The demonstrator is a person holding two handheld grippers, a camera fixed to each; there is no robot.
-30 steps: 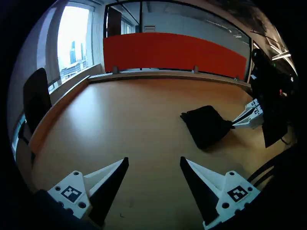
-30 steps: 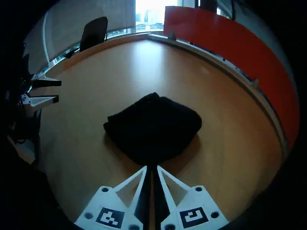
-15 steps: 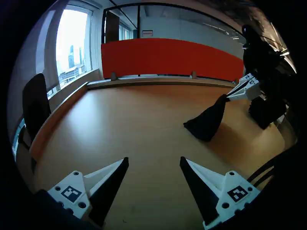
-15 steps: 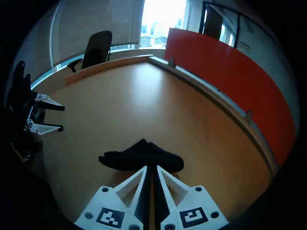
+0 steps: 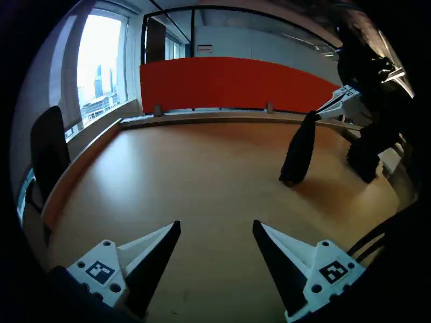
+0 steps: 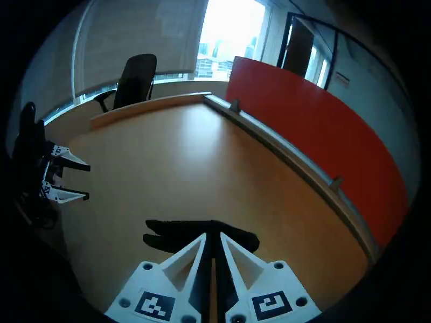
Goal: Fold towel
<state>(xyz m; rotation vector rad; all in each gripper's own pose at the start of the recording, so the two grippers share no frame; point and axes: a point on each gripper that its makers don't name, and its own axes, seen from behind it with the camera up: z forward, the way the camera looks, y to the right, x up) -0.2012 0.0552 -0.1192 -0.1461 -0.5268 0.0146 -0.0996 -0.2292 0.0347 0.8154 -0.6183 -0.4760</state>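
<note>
The right gripper (image 6: 213,237) had risen, fingers pinched on the towel (image 5: 299,151) dangling beneath it; the left gripper (image 5: 215,226) hovered level, gaping, empty.

The towel (image 5: 299,151) is plain black, no pattern, and the office chair (image 6: 132,81) is black too. The table (image 5: 178,167) is a warm orange-brown wood look, the divider panel (image 5: 231,83) is solid bright red. The left gripper (image 5: 215,225) and right gripper (image 6: 213,237) are both white with black inner finger faces and little black-and-white square markers.
</note>
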